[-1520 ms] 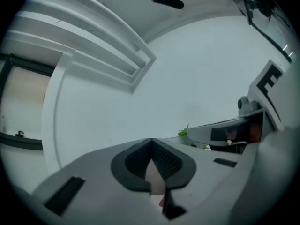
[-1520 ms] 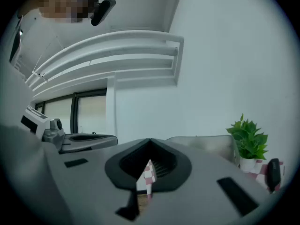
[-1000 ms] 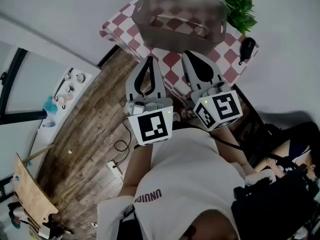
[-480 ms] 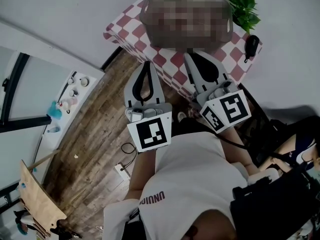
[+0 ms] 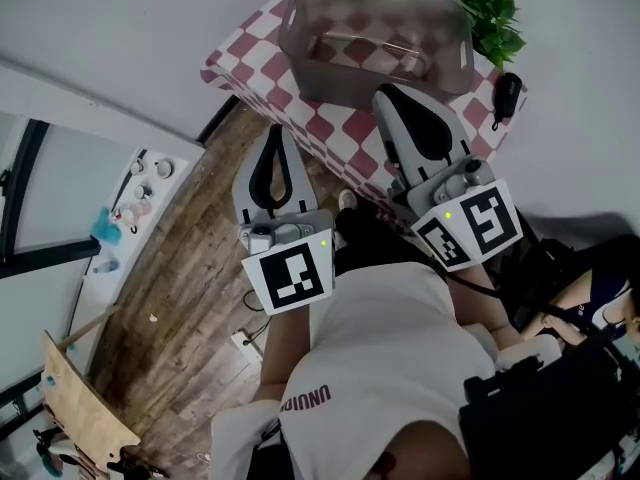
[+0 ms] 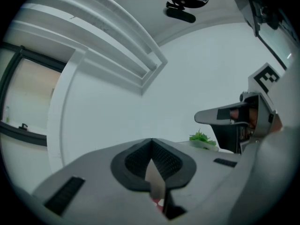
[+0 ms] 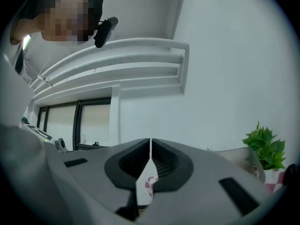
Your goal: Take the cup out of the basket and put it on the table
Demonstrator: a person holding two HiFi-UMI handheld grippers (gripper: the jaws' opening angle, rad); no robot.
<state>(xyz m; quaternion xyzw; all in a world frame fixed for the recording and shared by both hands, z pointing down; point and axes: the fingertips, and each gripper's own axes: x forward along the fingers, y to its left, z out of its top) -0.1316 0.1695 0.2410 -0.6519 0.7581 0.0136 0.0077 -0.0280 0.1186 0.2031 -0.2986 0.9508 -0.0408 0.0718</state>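
A grey translucent basket (image 5: 300,28) stands on the red-and-white checkered table (image 5: 345,128) at the top of the head view. Through its wall a pale shape (image 5: 408,63) shows low at its right end; I cannot tell whether it is the cup. My right gripper (image 5: 385,93) is shut and empty, its tip just short of the basket's near wall. My left gripper (image 5: 275,133) is also shut and empty, out beyond the table's left corner over the floor. In both gripper views the jaws meet at the tips (image 6: 151,139) (image 7: 150,139), tilted up at the wall.
A green plant (image 5: 490,13) stands at the table's far right corner, with a black device (image 5: 503,93) lying near the right edge. Left of the table are a wooden floor (image 5: 180,298) and a white shelf (image 5: 130,198) with small items. A black bag (image 5: 560,408) sits bottom right.
My left gripper has drifted left, off the table's edge. My right gripper has edged forward, closer to the basket's near wall. Both stay shut.
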